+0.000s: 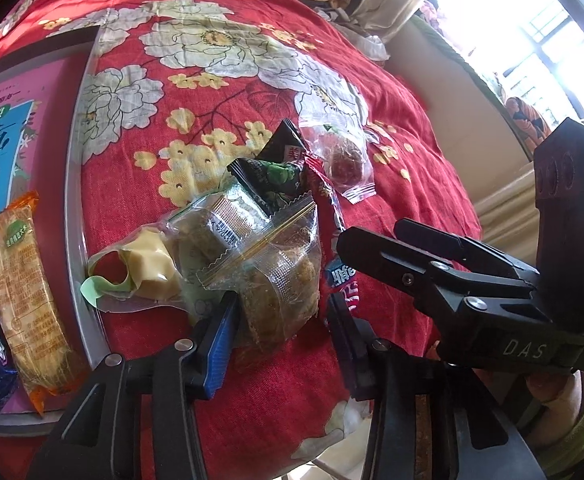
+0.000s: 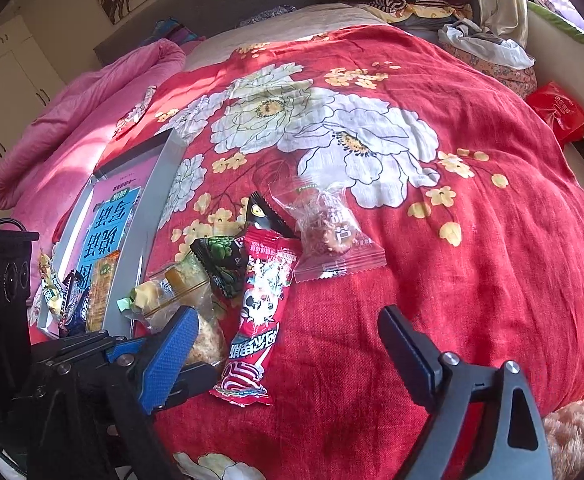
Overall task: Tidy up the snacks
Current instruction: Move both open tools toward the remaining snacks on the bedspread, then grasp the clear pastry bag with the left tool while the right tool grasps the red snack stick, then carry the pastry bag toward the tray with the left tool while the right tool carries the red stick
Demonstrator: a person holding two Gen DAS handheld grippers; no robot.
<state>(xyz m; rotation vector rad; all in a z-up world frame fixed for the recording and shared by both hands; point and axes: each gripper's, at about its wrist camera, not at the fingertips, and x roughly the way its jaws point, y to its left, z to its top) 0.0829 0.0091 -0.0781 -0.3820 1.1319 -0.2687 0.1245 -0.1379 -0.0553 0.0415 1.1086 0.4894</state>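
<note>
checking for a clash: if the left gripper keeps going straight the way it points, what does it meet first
Most likely the clear snack packet lying between the left gripper fingers, with the red bedspread right beneath it. Depth is hard to judge in this fisheye view.

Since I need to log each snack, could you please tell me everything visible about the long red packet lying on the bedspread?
The long red packet is a glossy plastic wrapper, sealed and crimped at both ends, printed with a cartoon face and blue and white lettering. It lies flat on the red floral bedspread, running lengthwise away from the cameras. Its far end overlaps a black packet and touches a green and black packet. It lies between the open fingers of the right gripper, untouched.
</note>
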